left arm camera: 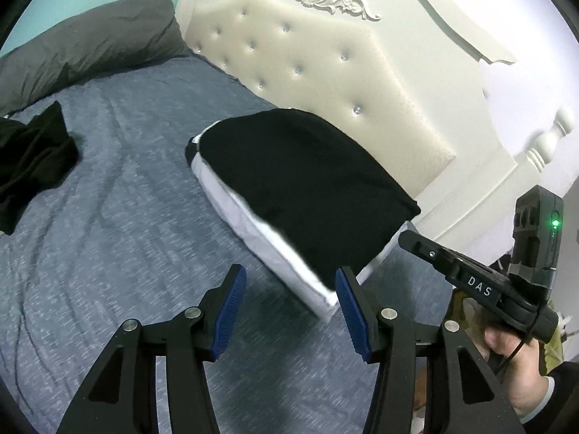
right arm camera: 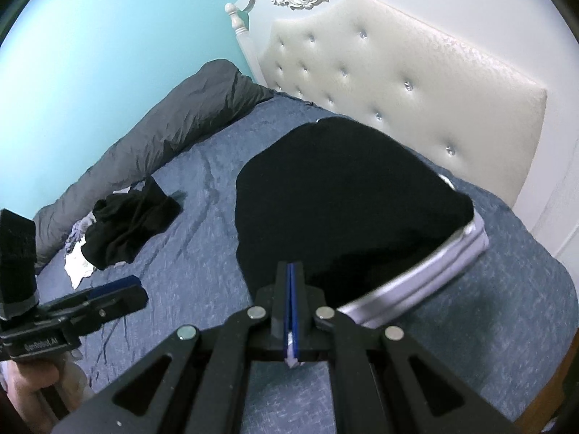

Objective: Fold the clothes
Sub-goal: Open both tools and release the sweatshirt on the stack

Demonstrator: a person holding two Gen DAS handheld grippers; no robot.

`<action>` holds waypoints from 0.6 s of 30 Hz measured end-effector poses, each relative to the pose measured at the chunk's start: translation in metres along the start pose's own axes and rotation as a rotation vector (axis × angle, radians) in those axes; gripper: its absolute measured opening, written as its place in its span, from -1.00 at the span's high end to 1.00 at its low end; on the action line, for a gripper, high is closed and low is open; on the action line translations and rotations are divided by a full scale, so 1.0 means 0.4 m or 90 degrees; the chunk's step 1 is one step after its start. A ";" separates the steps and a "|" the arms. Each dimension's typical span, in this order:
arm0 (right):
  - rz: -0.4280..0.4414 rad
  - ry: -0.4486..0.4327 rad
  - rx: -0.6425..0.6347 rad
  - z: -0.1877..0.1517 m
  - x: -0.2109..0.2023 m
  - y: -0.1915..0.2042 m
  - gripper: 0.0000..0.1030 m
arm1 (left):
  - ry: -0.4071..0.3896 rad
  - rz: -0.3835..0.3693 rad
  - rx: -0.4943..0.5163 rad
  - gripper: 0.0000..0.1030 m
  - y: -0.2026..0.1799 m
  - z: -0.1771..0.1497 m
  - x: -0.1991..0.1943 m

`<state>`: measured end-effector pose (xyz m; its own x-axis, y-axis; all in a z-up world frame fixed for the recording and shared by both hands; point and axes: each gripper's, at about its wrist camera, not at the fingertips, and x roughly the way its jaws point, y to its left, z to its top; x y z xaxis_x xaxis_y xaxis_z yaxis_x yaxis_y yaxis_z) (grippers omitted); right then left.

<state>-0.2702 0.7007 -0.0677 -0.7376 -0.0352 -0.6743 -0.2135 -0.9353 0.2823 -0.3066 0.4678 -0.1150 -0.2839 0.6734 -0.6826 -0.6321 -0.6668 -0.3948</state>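
A folded black garment (left arm camera: 304,184) lies on top of folded white clothes (left arm camera: 253,217), a stack on the blue bed near the headboard. It also shows in the right wrist view (right arm camera: 343,199), with the white stack's edge (right arm camera: 416,282) under it. My left gripper (left arm camera: 291,311) is open and empty, just in front of the stack's near corner. My right gripper (right arm camera: 292,275) is shut, with a scrap of white cloth showing between its pads; it hovers at the garment's near edge. A crumpled black garment (left arm camera: 32,162) lies at the left, also in the right wrist view (right arm camera: 130,224).
The blue bedsheet (left arm camera: 126,235) covers the bed. A grey pillow (left arm camera: 94,39) lies along the turquoise wall. The cream tufted headboard (left arm camera: 325,72) stands behind the stack. Loose white and patterned cloth (right arm camera: 77,253) lies beside the crumpled garment.
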 end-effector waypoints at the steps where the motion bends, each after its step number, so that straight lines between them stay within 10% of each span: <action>1: -0.002 -0.002 -0.002 -0.010 -0.005 0.008 1.00 | -0.005 0.000 0.000 -0.08 0.007 -0.007 -0.010; 18: -0.037 -0.064 -0.030 -0.144 -0.127 0.132 1.00 | -0.066 -0.022 0.019 -0.08 0.041 -0.129 -0.143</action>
<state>-0.2069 0.6329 -0.0578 -0.7861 0.0521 -0.6159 -0.2288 -0.9502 0.2116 -0.2634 0.4019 -0.1141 -0.3342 0.7259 -0.6011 -0.6632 -0.6343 -0.3972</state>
